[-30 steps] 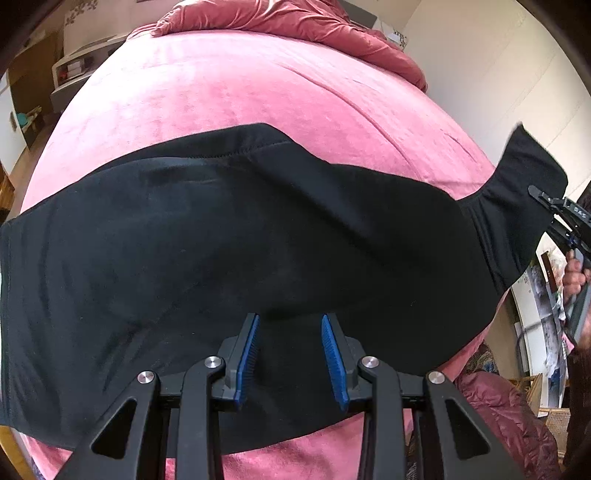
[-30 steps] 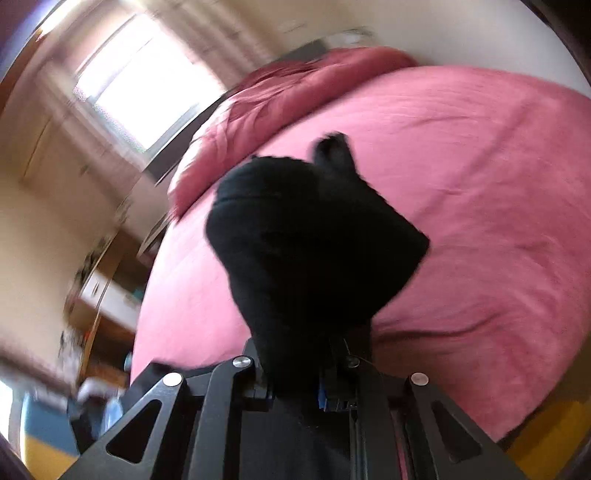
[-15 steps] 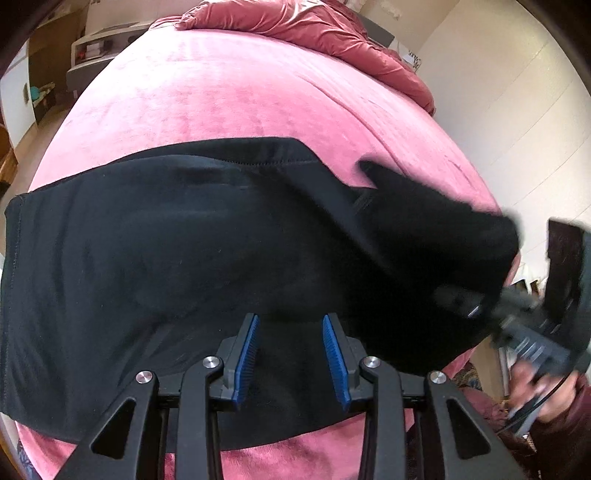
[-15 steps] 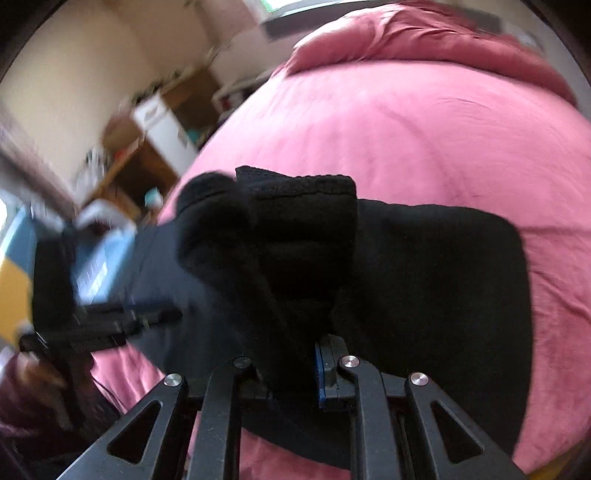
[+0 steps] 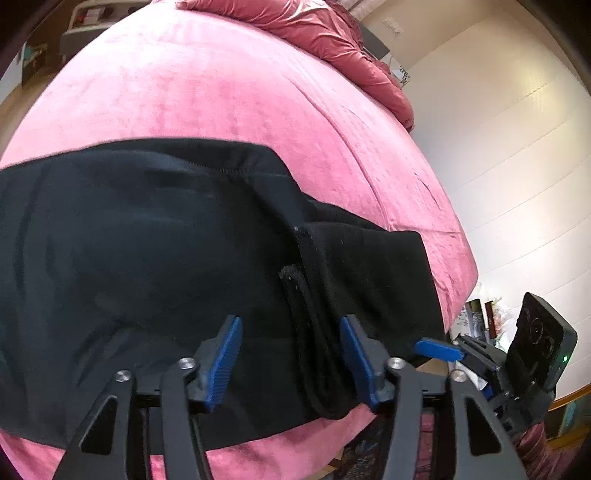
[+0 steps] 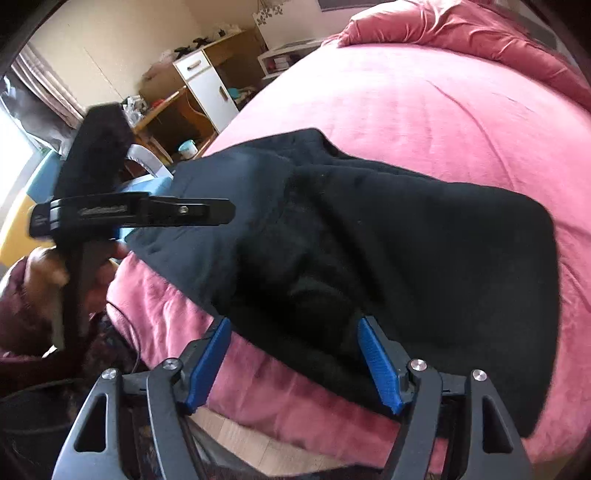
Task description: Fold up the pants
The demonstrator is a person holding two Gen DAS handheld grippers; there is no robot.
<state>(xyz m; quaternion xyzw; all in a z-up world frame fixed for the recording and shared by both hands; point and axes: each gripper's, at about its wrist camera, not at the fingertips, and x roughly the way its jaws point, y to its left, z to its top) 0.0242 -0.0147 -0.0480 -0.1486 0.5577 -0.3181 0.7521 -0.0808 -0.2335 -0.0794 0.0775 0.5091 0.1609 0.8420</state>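
Observation:
Black pants (image 5: 147, 258) lie across the near part of a pink bed (image 5: 221, 92), with one end folded back over the rest; the folded cuff (image 5: 306, 295) lies in the middle. My left gripper (image 5: 291, 358) is open and empty just above the pants' near edge. My right gripper (image 6: 295, 362) is open and empty, hovering over the folded end of the pants (image 6: 406, 240) at the bed's edge. The right gripper also shows in the left wrist view (image 5: 439, 350), and the left gripper in the right wrist view (image 6: 221, 210).
A rumpled pink duvet (image 5: 314, 26) lies at the bed's far end. A white wall (image 5: 498, 166) stands to the right. A wooden desk and white cabinet (image 6: 207, 92) stand beyond the bed's left side. Wooden floor (image 6: 258, 443) shows below the bed edge.
My right gripper carried the pants' leg end across over the rest, laid it down and opened, letting go. My left gripper opened wider.

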